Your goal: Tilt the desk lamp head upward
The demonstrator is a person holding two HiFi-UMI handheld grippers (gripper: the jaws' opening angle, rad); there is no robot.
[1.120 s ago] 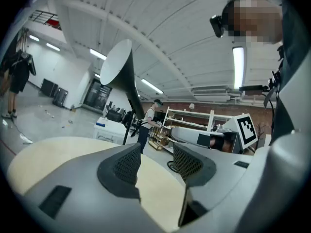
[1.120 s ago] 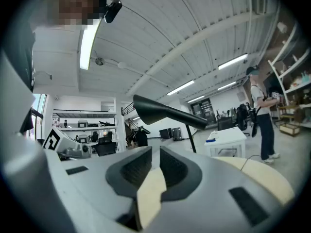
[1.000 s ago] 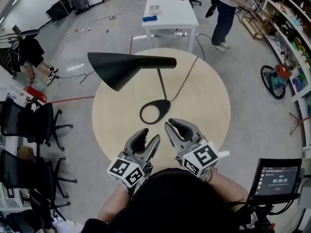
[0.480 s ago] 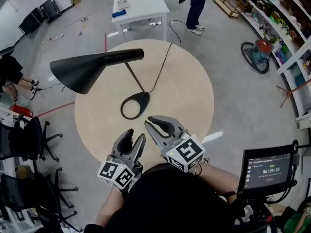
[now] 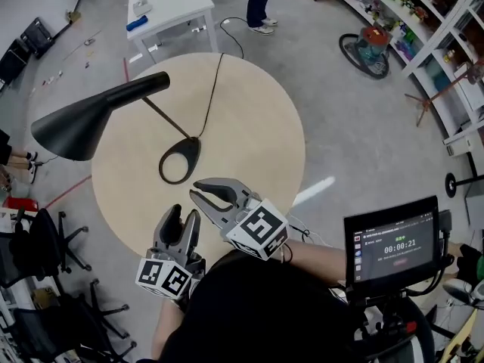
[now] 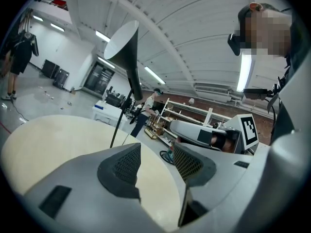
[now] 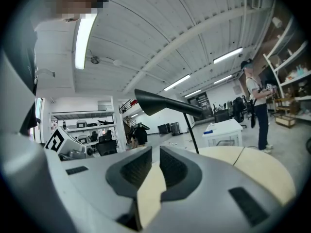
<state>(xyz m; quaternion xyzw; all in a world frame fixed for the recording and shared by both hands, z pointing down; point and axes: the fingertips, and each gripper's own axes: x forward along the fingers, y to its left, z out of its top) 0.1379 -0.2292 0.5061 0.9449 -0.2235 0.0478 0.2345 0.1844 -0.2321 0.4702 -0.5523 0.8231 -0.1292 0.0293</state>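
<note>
Black lamp head (image 5: 87, 123): sticks out left off the stem, looks roughly level; lamp stands mid tabletop (image 5: 249, 119)
Left gripper (image 5: 182, 221): fingers (image 6: 121, 166) wide apart, nothing in them
Right gripper (image 5: 200, 197): fingers (image 7: 133, 171) pinched together, empty
Gap: both well short of the lamp
Progress: fits 2 readings imo, head waiting for its tilt, or tilted and let go
</note>
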